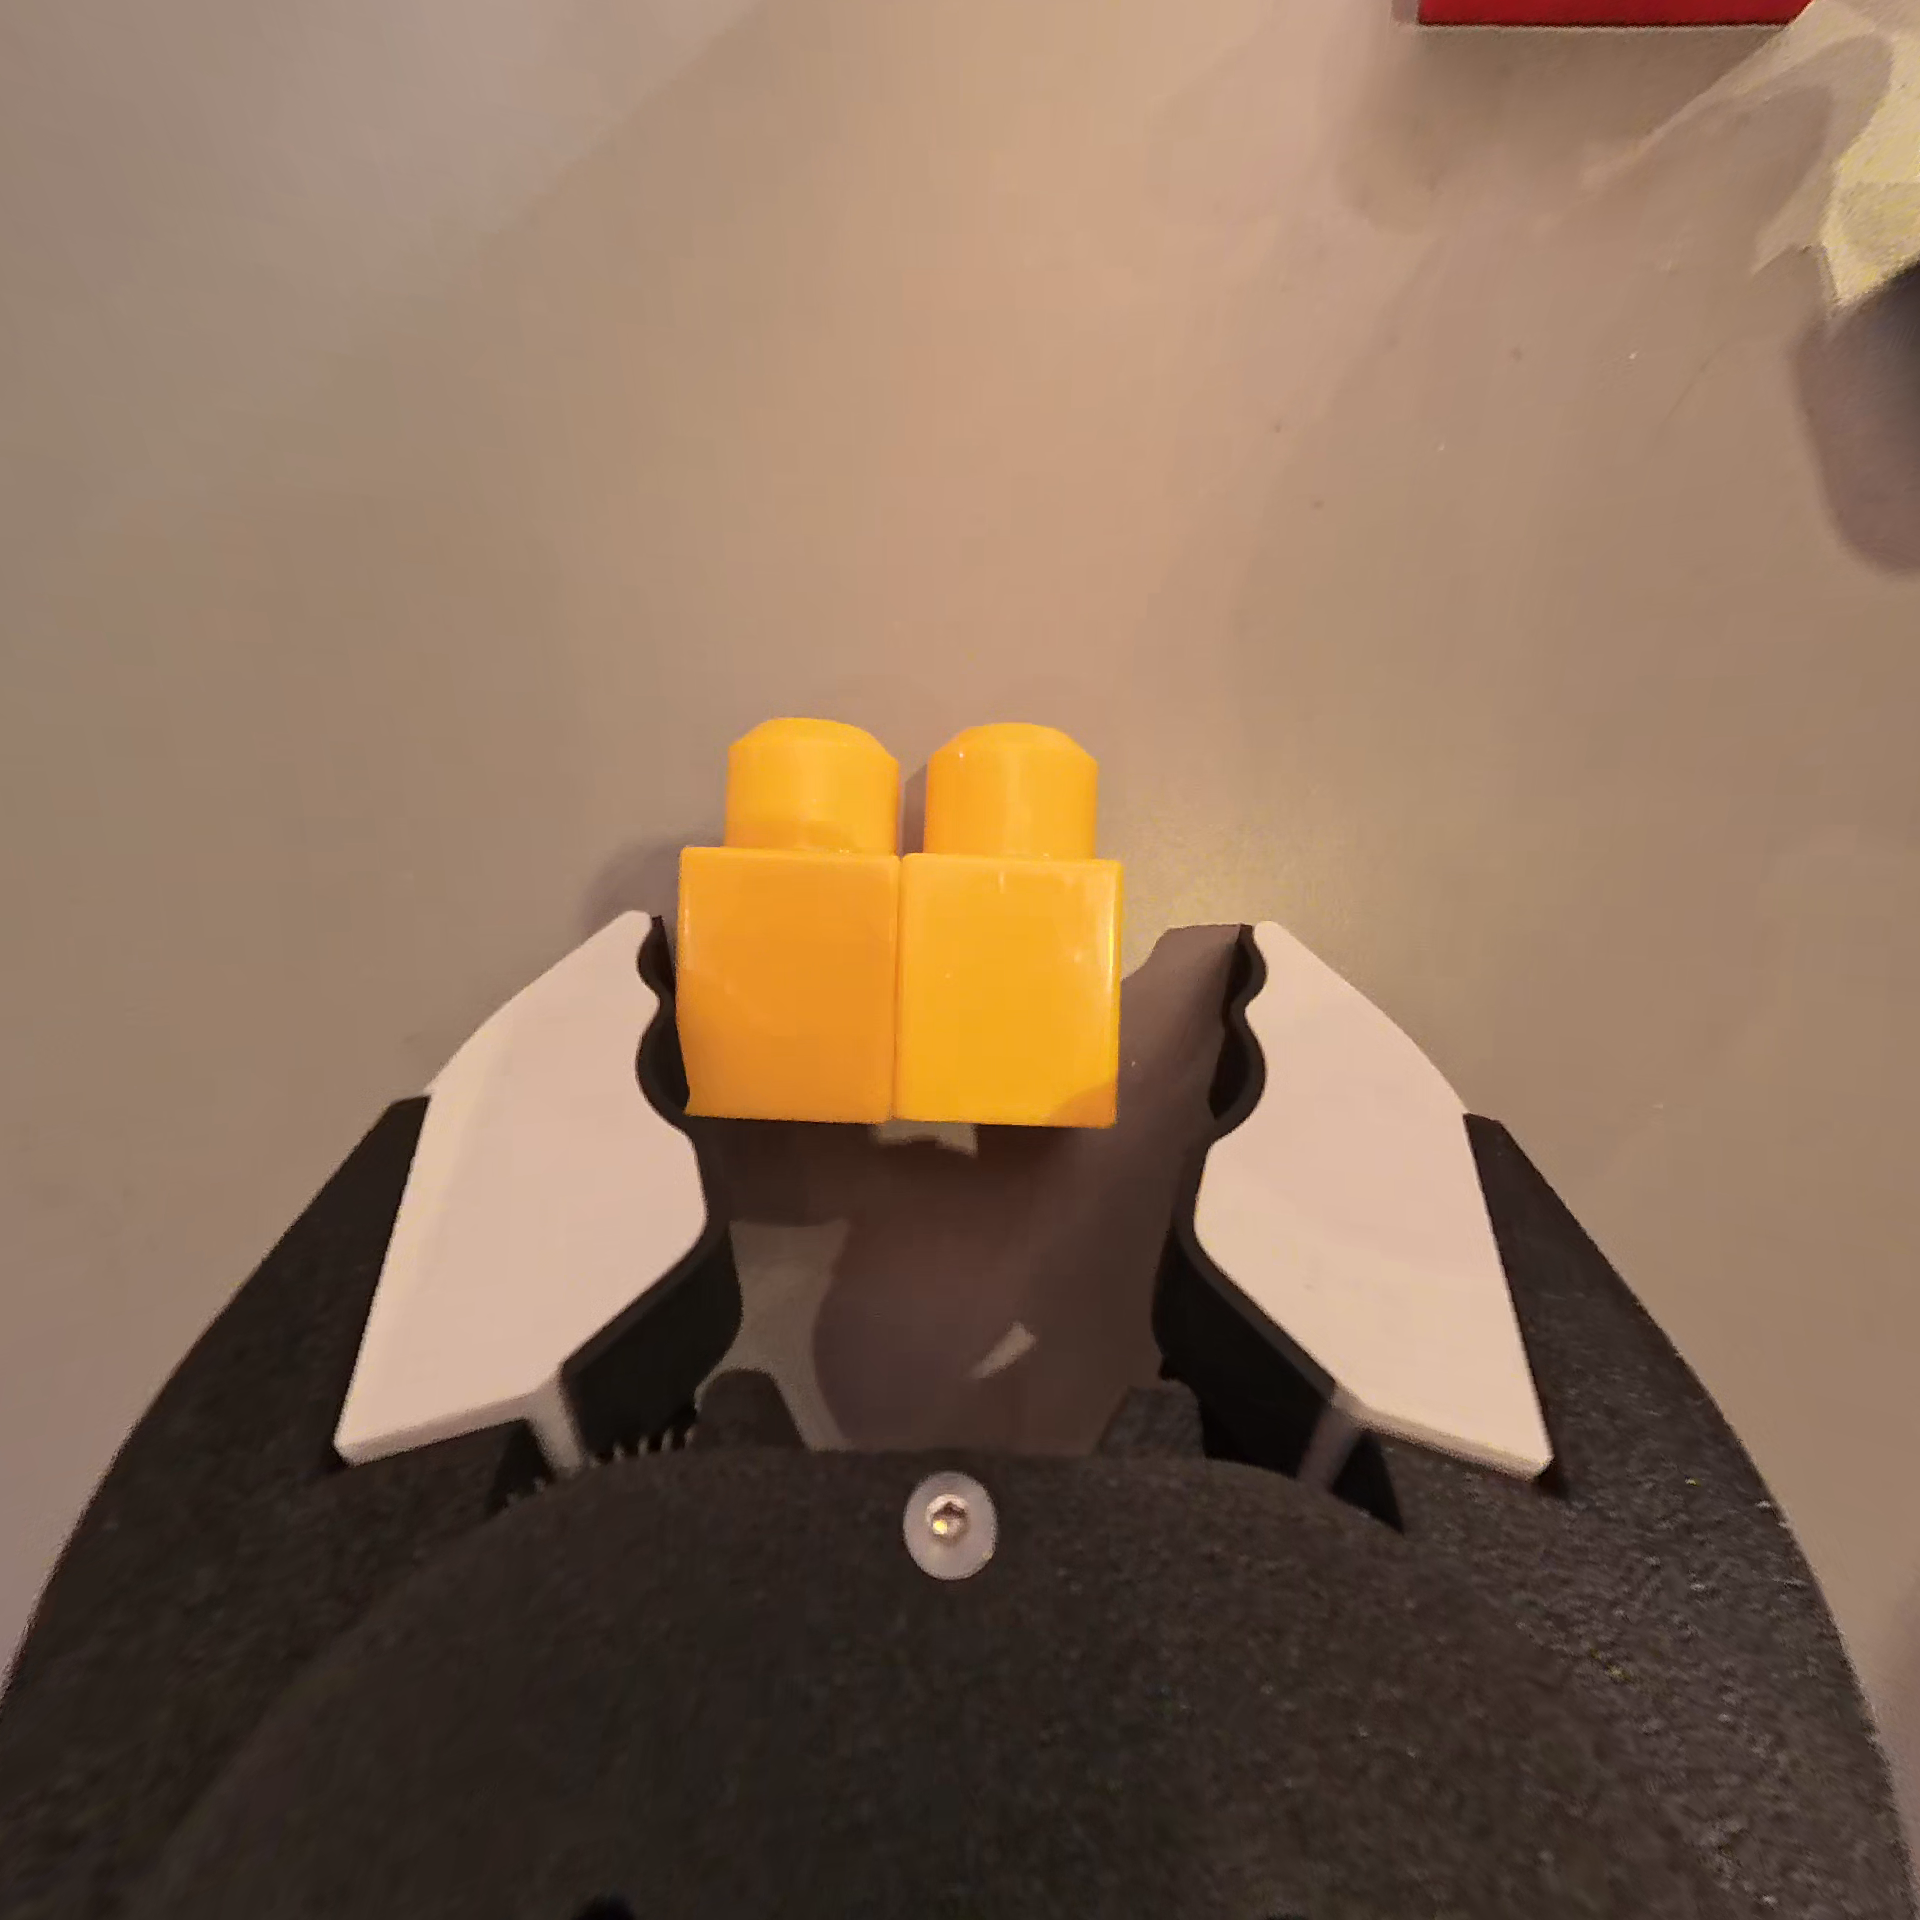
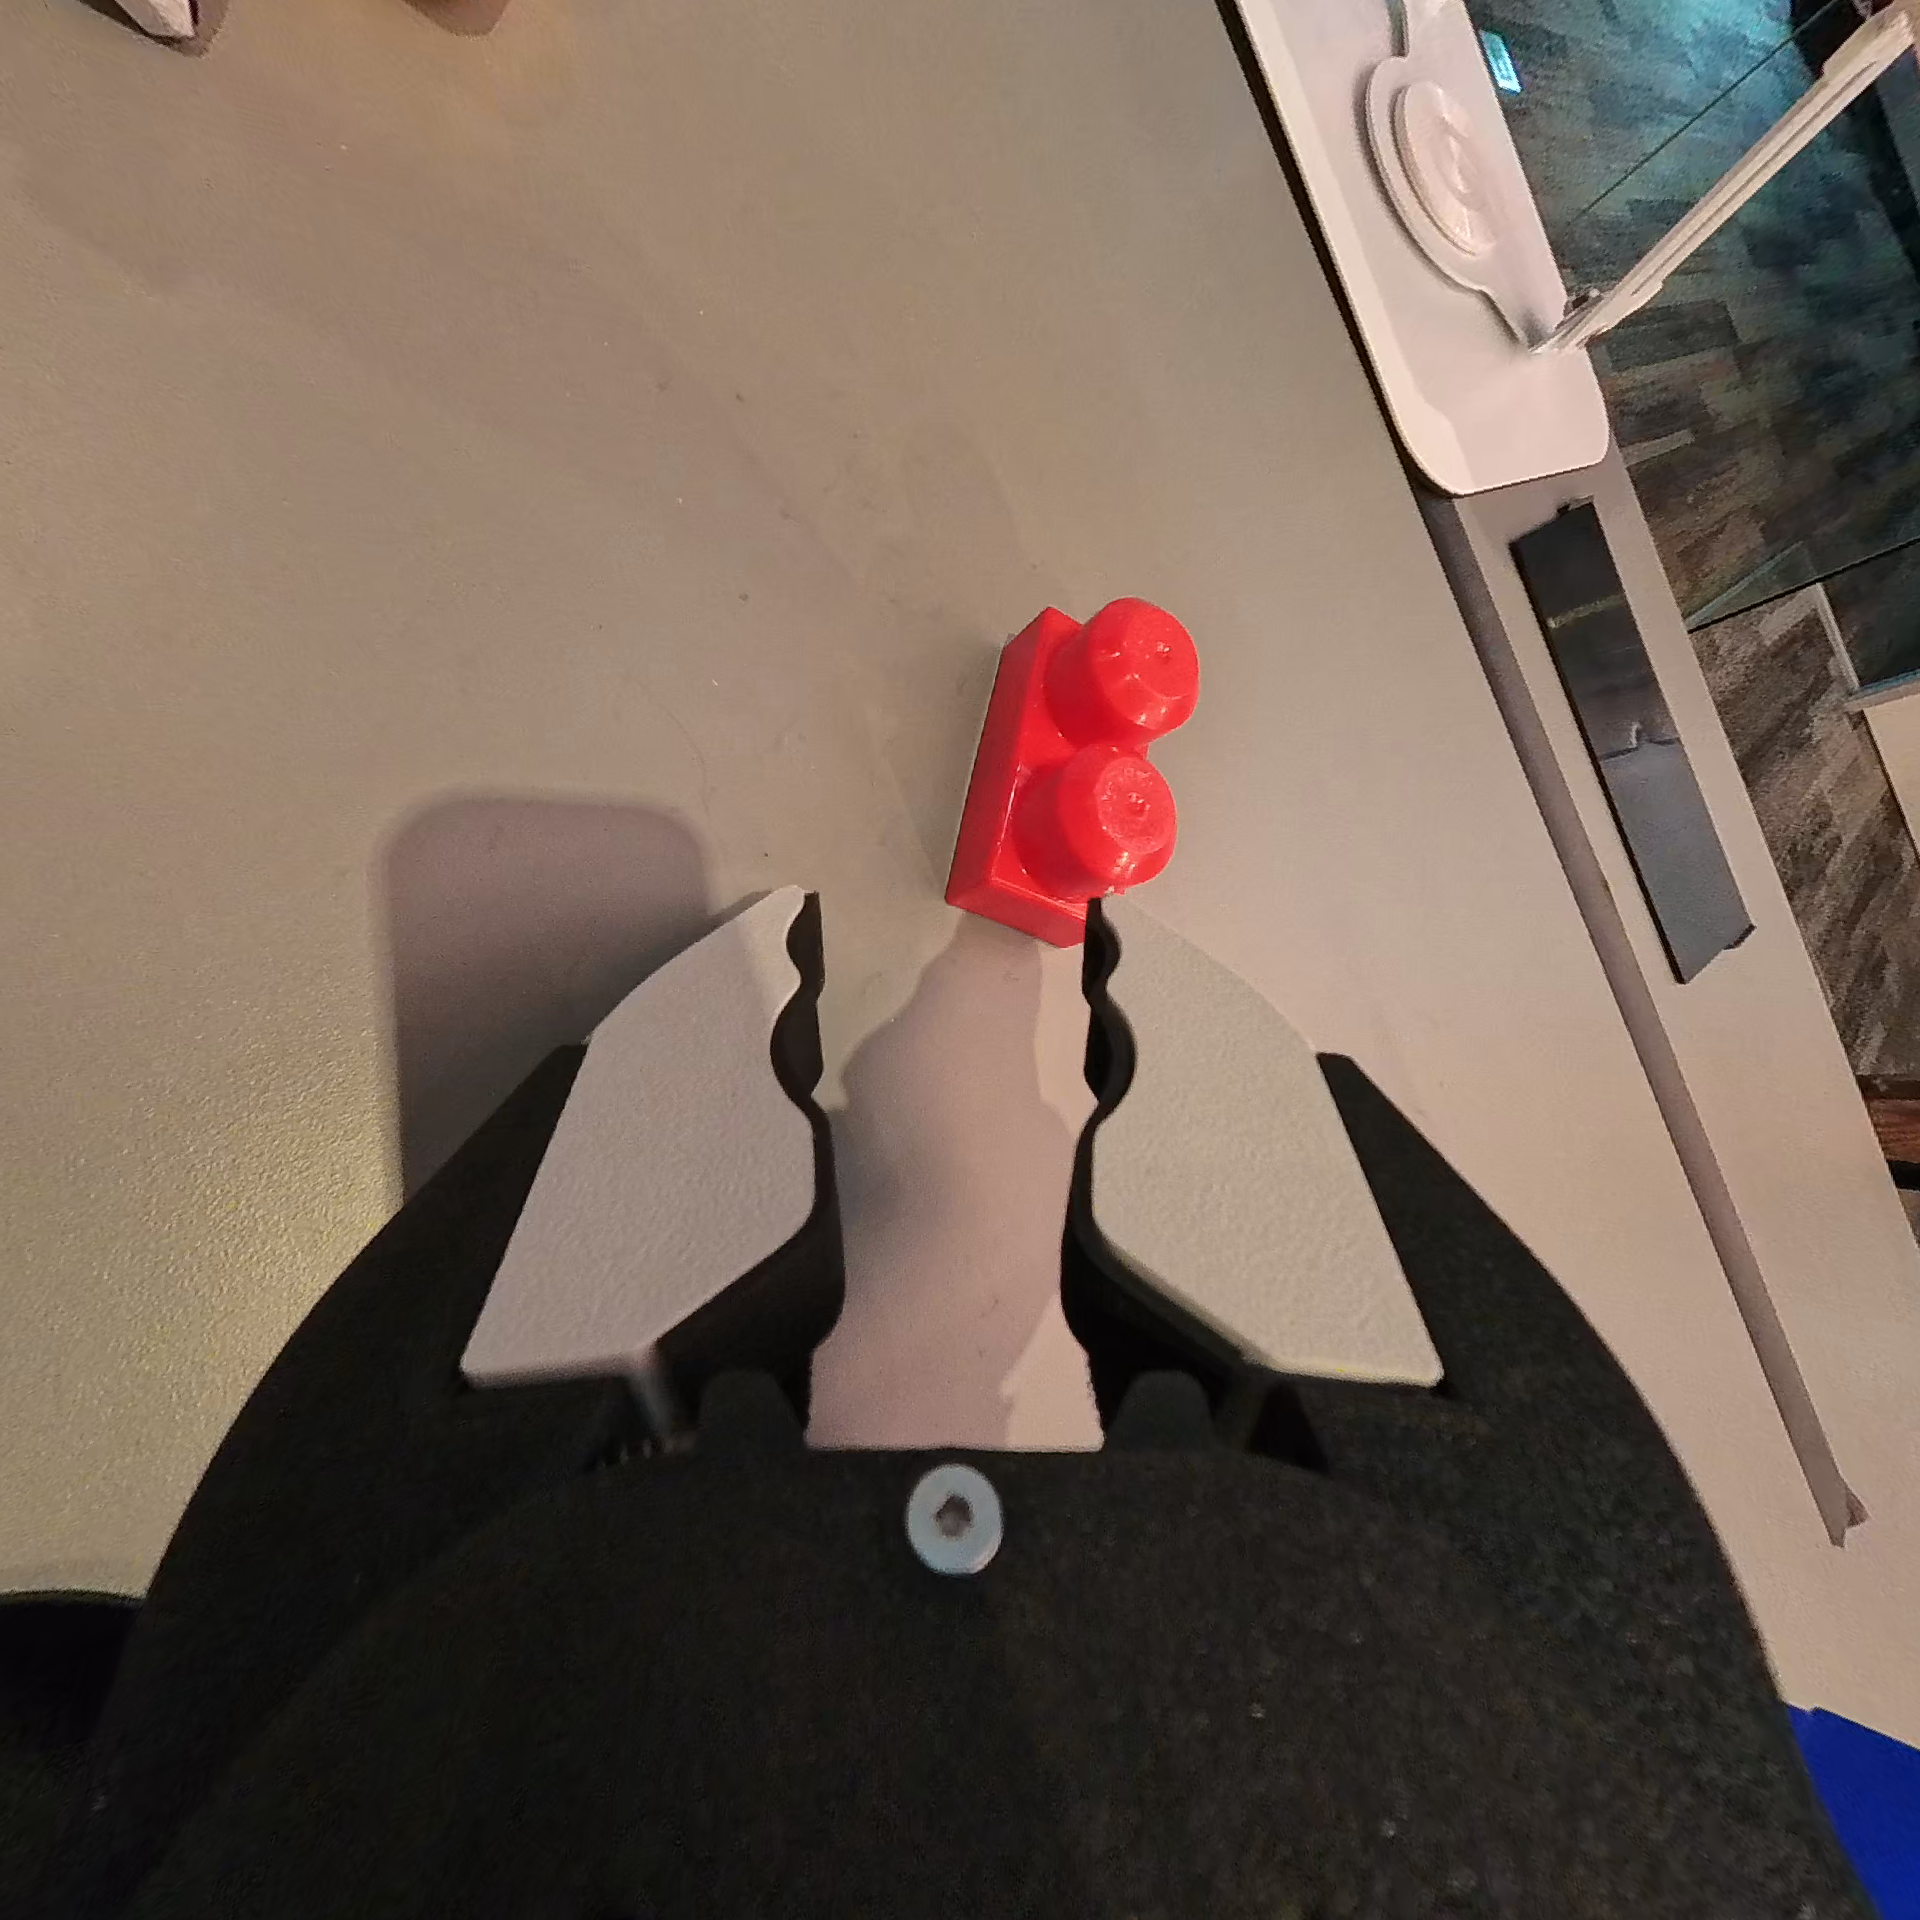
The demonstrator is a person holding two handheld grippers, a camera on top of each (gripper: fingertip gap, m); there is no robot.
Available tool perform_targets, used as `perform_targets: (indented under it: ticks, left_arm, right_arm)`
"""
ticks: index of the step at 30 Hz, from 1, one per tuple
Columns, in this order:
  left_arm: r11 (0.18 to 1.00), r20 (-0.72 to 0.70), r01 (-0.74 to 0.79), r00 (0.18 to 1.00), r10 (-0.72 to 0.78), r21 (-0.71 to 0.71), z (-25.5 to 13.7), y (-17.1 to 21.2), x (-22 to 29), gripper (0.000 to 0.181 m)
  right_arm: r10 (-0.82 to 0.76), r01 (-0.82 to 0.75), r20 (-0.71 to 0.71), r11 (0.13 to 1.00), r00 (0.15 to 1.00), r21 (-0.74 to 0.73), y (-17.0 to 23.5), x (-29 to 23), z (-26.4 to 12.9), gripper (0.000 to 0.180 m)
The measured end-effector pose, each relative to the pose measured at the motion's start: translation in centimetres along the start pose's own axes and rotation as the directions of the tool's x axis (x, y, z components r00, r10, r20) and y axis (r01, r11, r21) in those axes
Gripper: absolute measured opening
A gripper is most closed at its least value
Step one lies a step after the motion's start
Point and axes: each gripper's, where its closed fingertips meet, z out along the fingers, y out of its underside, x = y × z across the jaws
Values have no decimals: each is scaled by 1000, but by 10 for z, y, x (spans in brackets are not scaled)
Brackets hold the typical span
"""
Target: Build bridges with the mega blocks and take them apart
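Two glossy orange-yellow plastic single-stud blocks (image 1: 900, 971) sit side by side, touching, studs pointing far, between the fingers of the left gripper (image 1: 948, 940). Its jaws are spread: the black wavy pad of the left finger touches the left block, while the right finger stands clear of the right one. The matte grey tabletop (image 1: 520, 468) lies beneath.

Only the right wrist view shows a thin red plastic two-stud plate (image 2: 1055, 779), lying just beyond the right fingertip of the right gripper (image 2: 951, 914), whose jaws are parted and hold nothing. Farther right, past the table edge, is a white rounded tray-like plate (image 2: 1455, 312).
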Motion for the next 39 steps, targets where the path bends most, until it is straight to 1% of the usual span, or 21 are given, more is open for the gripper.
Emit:
perform_targets:
  ticks: [3,6,11,18,24,26,35,39]
  left_arm:
    - [1000,-3,12,1000,-12,-20,0,1,0,99]
    - [997,-16,19,1000,-20,-73,0,4,0,99]
    - [989,-25,1,1000,-5,-151,0,5,0,99]
    - [976,-38,-22,999,14,-217,-1,7,0,98]
    - [973,-36,-24,999,16,-228,-1,7,-1,96]
    - [974,-38,-22,999,14,-225,-3,7,-2,76]
    - [970,-48,-45,998,34,-240,-4,7,-5,75]
    - [978,-68,-39,997,25,-206,-5,7,-4,75]
  right_arm:
    - [-2,2,0,1000,1000,-1,0,0,0,47]
    - [-3,3,2,1000,1000,-2,0,-1,0,48]
    - [-15,15,2,1000,1000,-9,0,-2,0,48]
    - [-16,17,3,1000,1000,-11,0,-3,0,48]
    - [-22,22,6,1000,1000,-16,1,-4,1,48]
    - [-22,22,7,1000,1000,-15,1,-4,1,48]
    - [-27,27,6,999,1000,-20,2,-4,1,48]
    - [-16,16,7,1000,1000,-11,1,-3,0,48]
